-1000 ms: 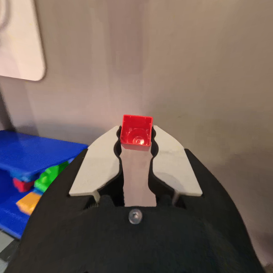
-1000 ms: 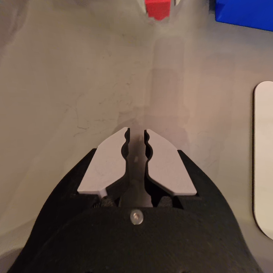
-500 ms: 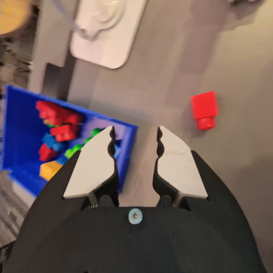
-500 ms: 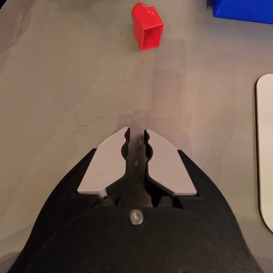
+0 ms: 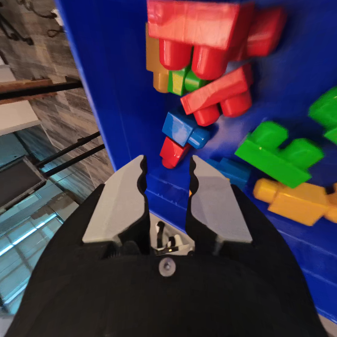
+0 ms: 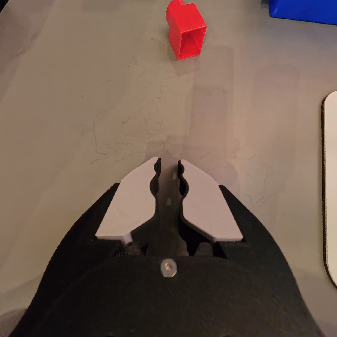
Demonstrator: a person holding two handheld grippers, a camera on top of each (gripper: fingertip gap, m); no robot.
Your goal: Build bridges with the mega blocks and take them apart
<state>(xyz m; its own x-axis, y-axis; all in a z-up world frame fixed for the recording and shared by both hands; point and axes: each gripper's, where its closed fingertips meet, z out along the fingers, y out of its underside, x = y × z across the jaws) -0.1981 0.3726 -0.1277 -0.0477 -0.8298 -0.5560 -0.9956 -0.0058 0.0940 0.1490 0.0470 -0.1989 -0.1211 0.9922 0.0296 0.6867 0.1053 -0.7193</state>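
Note:
In the left wrist view my left gripper [image 5: 167, 160] is open and empty over the rim of a blue bin [image 5: 118, 91]. The bin holds several mega blocks. A small red block [image 5: 172, 152] lies just beyond my fingertips, under a small blue block [image 5: 182, 130]; my pads do not touch it. Larger red blocks [image 5: 193, 32], green blocks [image 5: 279, 155] and an orange block [image 5: 295, 202] lie farther in. In the right wrist view my right gripper [image 6: 169, 160] is open with a narrow gap, empty, above the grey table [image 6: 73, 109]. A single red block [image 6: 186, 31] lies on its side far ahead.
A corner of the blue bin [image 6: 302, 11] shows at the top right of the right wrist view. A white board [image 6: 331, 182] lies at the right edge. Floor and dark furniture legs [image 5: 69, 151] show left of the bin in the left wrist view. My right fingertips sit around 50 cm from my left ones.
My left gripper let go of the red block on the table, opened, and swung left over the blue bin, its jaws narrowing a little. My right gripper stayed put.

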